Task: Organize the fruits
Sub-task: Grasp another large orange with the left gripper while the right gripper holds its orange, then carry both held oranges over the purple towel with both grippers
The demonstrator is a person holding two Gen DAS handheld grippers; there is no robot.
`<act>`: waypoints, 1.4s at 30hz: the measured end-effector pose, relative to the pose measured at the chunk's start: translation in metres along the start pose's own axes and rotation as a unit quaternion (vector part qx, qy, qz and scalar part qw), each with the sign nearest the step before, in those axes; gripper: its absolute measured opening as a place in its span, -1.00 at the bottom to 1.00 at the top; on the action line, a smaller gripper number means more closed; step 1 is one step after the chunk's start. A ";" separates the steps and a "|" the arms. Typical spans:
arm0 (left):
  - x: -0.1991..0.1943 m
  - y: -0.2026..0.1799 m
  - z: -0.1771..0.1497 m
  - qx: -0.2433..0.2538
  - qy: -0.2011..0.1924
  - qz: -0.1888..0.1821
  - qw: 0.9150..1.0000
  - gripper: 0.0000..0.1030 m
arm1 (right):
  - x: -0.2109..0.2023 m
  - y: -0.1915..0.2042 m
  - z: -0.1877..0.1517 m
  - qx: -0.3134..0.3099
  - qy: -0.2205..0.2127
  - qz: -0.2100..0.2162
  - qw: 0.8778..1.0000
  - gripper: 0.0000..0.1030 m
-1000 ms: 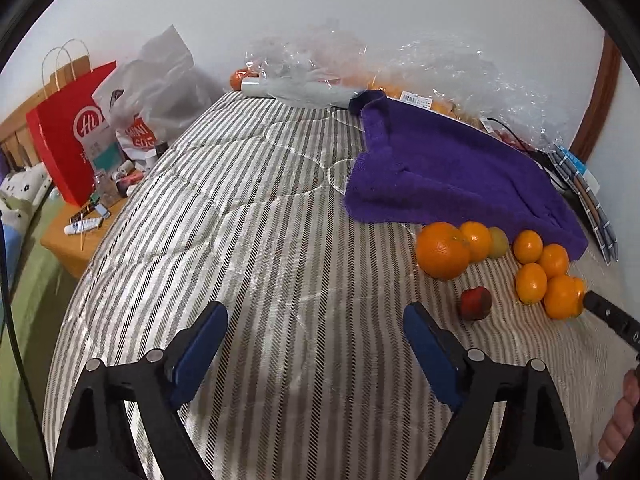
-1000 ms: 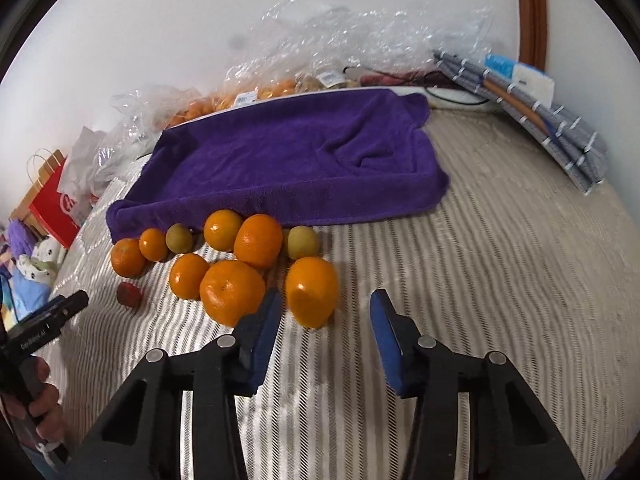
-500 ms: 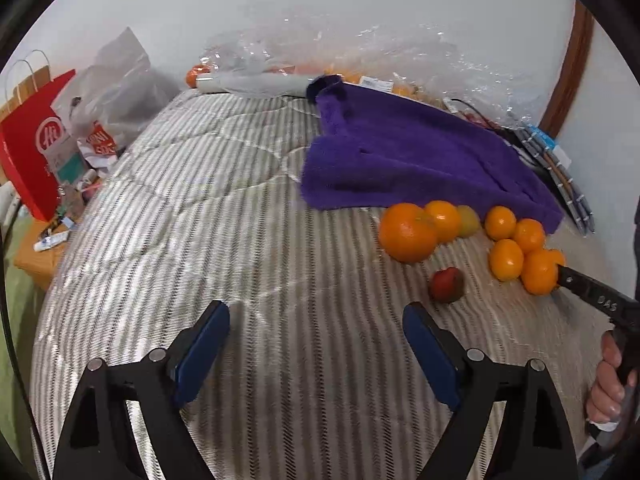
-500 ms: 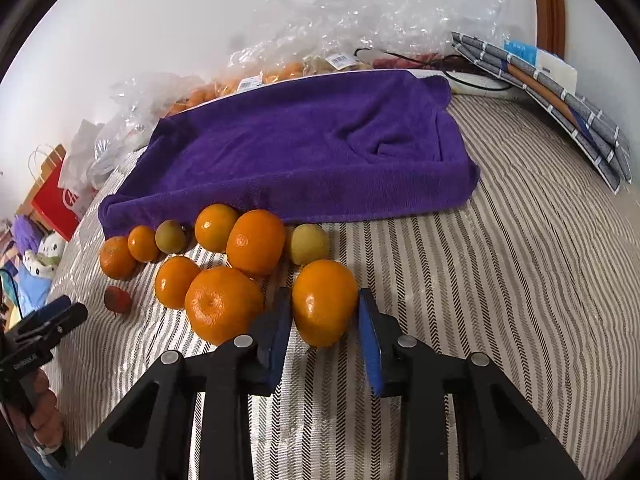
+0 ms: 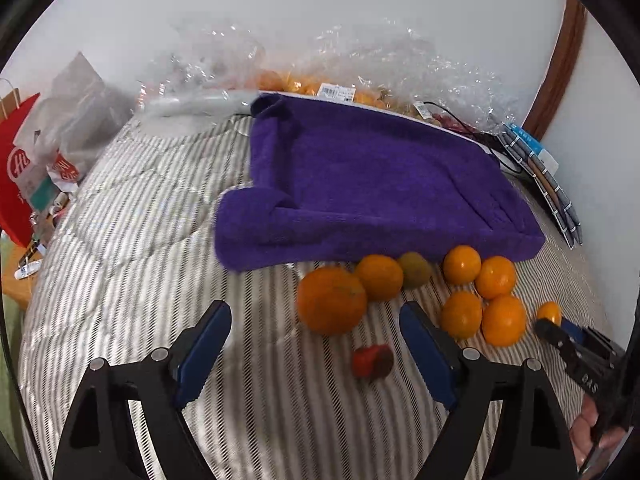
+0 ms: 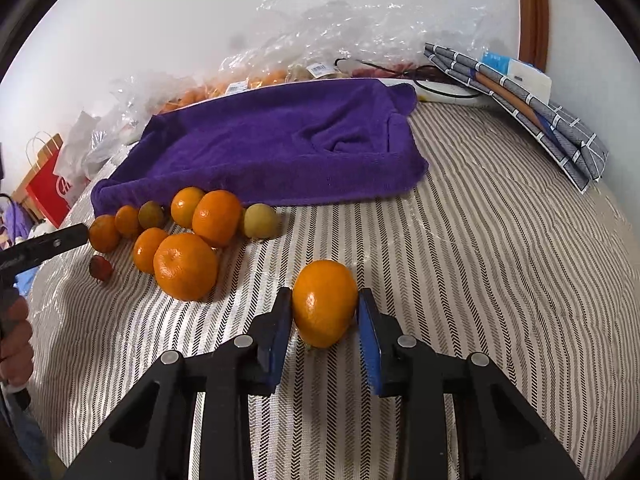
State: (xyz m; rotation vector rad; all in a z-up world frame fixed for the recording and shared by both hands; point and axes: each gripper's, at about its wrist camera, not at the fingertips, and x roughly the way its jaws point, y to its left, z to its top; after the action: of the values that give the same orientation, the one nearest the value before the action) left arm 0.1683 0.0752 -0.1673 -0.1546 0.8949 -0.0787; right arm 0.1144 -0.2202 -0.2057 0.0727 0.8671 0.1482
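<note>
Oranges were what I had come for, and one orange (image 6: pixel 325 304) sat clamped between the blue pads (image 6: pixel 276 340) of my right gripper (image 6: pixel 324 334), its long axis running roughly upright and its stem end hidden from me. A second before, that gripper had stood open just short of the fruit in the cluster; half a second before, it had closed around it; now the fruit was held apart from the pile, over bare bedding. My left gripper (image 5: pixel 316 354) had swung toward the fruit and hung wide open, holding nothing. Just ahead of it, between its fingers, lay a small red fruit (image 5: pixel 372 361), blurred, and beyond that a large orange (image 5: pixel 331 300). The remaining oranges (image 6: pixel 185 266) lay ahead and to the left of my right gripper, touching one another, against the near edge of a purple towel (image 6: pixel 272 148). Everything rested on a grey-and-white striped bed cover (image 6: pixel 500 248). Crumpled clear plastic bags (image 5: pixel 360 60) lined the white wall beyond the towel, and a red paper bag (image 5: pixel 16 168) stood far to the left.
</note>
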 end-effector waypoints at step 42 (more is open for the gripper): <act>0.001 0.019 -0.002 -0.041 -0.055 -0.065 0.996 -0.22 | -0.011 0.003 -0.003 -0.003 -0.040 0.027 0.999 -0.37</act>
State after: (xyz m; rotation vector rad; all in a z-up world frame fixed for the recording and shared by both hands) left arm 0.1678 0.0933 -0.1724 -0.2917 0.7786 -0.1535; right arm 0.1047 -0.2194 -0.1994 0.0966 0.7844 0.1962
